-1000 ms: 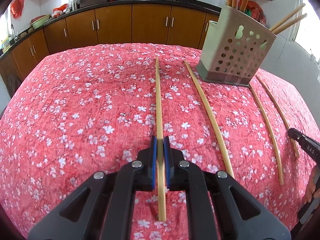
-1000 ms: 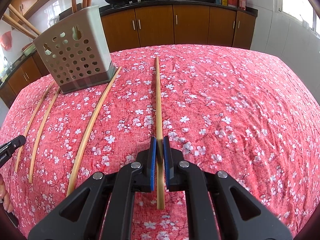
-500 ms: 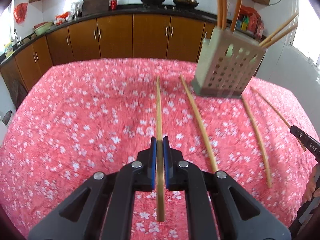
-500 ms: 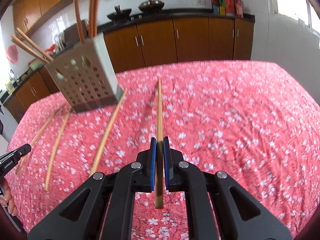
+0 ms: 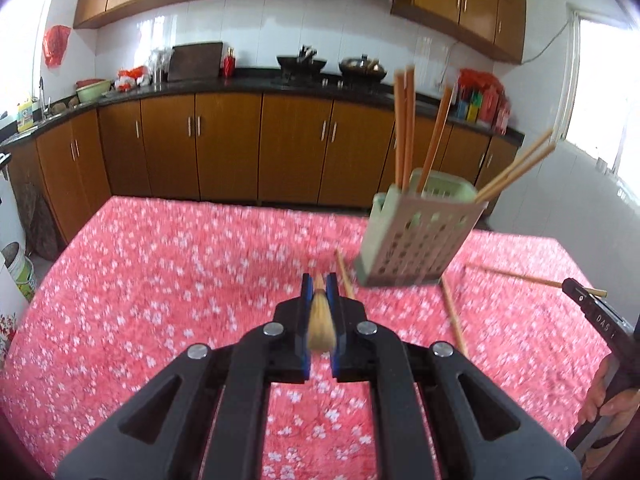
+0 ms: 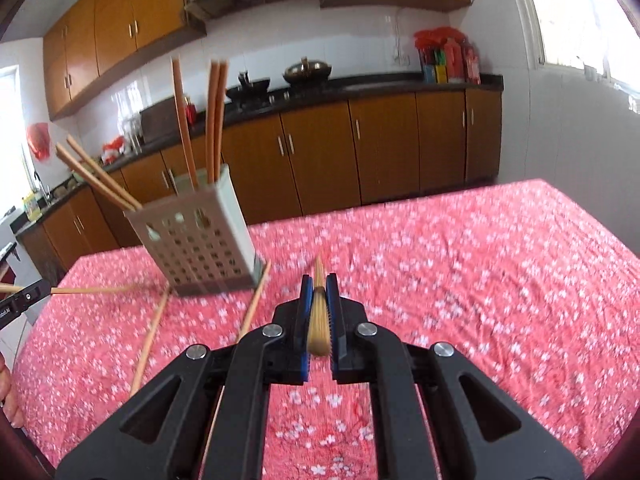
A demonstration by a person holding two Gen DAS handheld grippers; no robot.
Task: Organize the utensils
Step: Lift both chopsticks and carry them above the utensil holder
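Observation:
My left gripper (image 5: 319, 286) is shut on a wooden chopstick (image 5: 321, 324), raised above the red flowered tablecloth and seen end-on. My right gripper (image 6: 319, 285) is shut on another chopstick (image 6: 319, 326), also raised. The perforated grey-green holder (image 5: 418, 236) stands ahead to the right with several chopsticks upright in it; in the right wrist view it (image 6: 198, 240) is ahead to the left. Loose chopsticks (image 5: 454, 314) lie on the cloth beside the holder, two of them (image 6: 150, 332) left of my right gripper. The right gripper's tip with its chopstick (image 5: 532, 280) shows at the left view's right edge.
The table (image 5: 140, 280) is covered with the red flowered cloth. Brown kitchen cabinets and a dark counter (image 5: 240, 84) with pans run behind it. A window (image 6: 580, 20) is at the right. A white bucket (image 5: 20, 276) stands on the floor left of the table.
Both grippers have lifted their chopsticks off the cloth and tilted up, so the sticks now point forward and the view shows more of the kitchen.

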